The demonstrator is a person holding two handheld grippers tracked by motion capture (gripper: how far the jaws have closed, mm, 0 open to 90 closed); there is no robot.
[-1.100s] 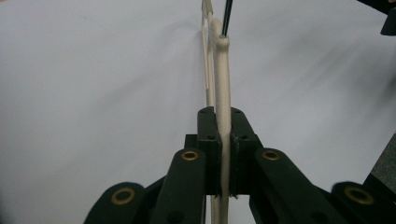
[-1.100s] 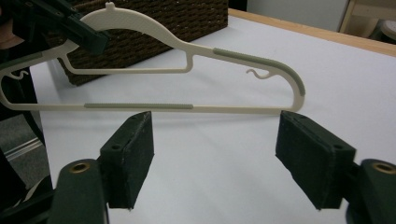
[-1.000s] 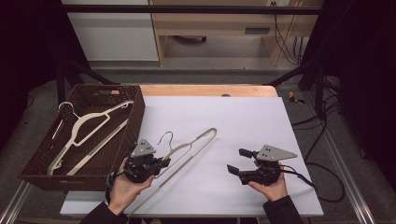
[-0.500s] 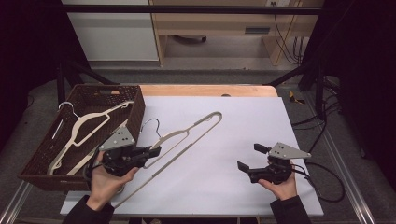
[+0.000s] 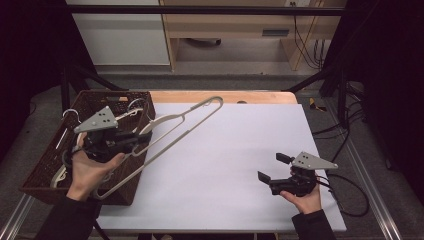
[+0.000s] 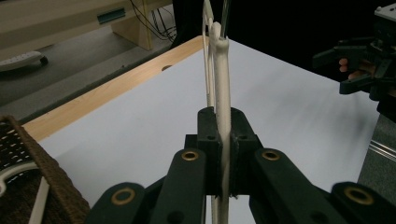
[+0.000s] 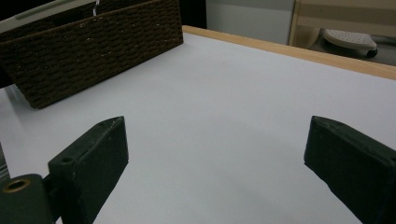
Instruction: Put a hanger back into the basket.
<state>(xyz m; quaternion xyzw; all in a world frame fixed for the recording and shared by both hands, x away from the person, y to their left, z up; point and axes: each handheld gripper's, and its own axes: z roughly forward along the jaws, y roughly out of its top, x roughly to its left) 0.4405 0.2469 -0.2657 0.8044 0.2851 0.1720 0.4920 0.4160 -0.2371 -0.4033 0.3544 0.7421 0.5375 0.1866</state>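
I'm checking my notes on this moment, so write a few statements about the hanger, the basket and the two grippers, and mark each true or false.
1. The left gripper is clamped on a pale hanger. True.
2. The hanger lies flat on the white table. False: it is lifted, part of it over the basket.
3. The right gripper holds a second hanger. False: its jaws stand wide apart with nothing between them.
4. The basket has other hangers in it. True.
5. The basket stands by the right hand. False: it stands at the table's left edge.

Beside the dark brown woven basket (image 5: 55, 165), a cream hanger (image 5: 175, 130) is held by black jaws. The table cover (image 5: 235, 160) is plain white, edged by light wood (image 5: 225, 96).
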